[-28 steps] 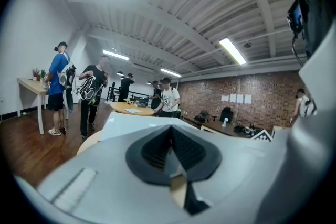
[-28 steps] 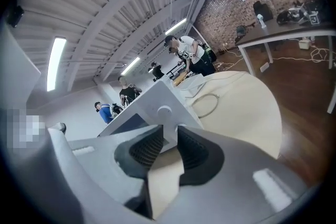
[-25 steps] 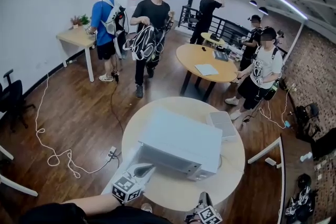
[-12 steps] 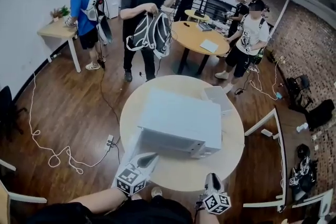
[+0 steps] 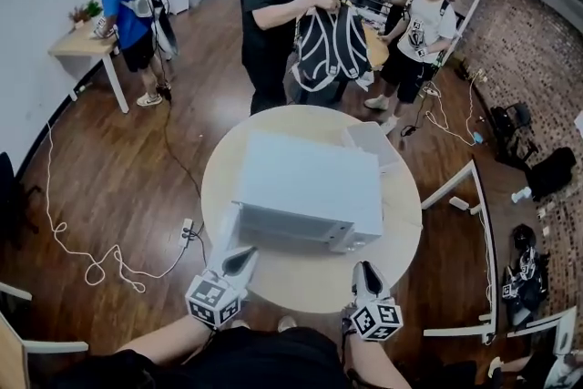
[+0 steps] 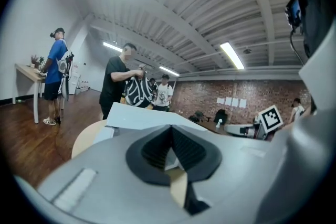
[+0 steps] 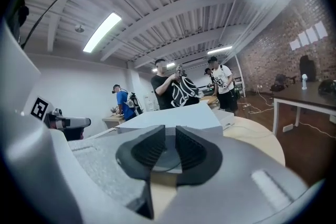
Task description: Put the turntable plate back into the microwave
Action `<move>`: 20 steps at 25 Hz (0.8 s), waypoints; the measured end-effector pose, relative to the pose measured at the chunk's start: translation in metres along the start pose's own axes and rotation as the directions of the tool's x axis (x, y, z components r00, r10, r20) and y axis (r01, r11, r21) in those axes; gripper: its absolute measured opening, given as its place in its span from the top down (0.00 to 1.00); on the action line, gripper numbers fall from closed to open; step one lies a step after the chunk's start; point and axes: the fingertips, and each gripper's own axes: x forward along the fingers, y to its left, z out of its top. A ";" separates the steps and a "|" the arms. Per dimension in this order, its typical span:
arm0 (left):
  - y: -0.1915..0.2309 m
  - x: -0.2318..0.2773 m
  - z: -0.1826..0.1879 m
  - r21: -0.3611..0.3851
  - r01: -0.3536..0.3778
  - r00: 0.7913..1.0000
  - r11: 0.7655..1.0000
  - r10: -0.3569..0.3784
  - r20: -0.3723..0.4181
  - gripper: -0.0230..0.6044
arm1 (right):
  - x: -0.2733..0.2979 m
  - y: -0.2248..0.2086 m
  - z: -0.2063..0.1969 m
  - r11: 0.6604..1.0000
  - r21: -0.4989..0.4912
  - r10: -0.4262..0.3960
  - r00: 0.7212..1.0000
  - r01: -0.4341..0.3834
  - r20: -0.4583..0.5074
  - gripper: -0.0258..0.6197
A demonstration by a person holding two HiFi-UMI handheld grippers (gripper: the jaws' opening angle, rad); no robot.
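Note:
A white-grey microwave (image 5: 305, 182) stands on a round wooden table (image 5: 301, 291). Its door (image 5: 226, 234) looks swung open at the front left. I see no turntable plate in any view. My left gripper (image 5: 240, 260) hovers by the door's near edge; in the left gripper view (image 6: 170, 129) its jaws meet at the tips, with the microwave (image 6: 139, 117) beyond. My right gripper (image 5: 363, 271) hangs at the table's near right edge. Its jaws (image 7: 169, 136) have just been closing and stand a narrow slit apart with nothing gripped; the microwave (image 7: 176, 114) shows through.
A shallow white tray (image 5: 372, 144) lies behind the microwave. A person holding a black-and-white backpack (image 5: 332, 46) stands just past the table. More people stand farther back. A cable (image 5: 91, 267) snakes over the floor at left, and a white table edge (image 5: 460, 182) runs at right.
Both grippers have come up into fuller view, the right one most. The view has closed in on the table. The person with the backpack has walked up to its far side.

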 end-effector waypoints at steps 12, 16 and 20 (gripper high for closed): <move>0.002 0.022 0.028 0.033 -0.135 0.988 0.990 0.132 0.078 0.95 | 0.014 -0.006 0.042 0.990 -0.113 0.100 0.991 -0.089 0.088 0.91; -0.003 0.018 0.035 0.035 -0.169 0.982 0.985 0.165 0.094 0.95 | 0.014 -0.008 0.030 0.988 -0.113 0.118 0.989 -0.108 0.087 0.96; -0.007 0.015 0.036 0.041 -0.195 0.978 0.980 0.191 0.088 0.95 | 0.002 -0.003 0.024 0.986 -0.116 0.133 0.987 -0.123 0.085 0.96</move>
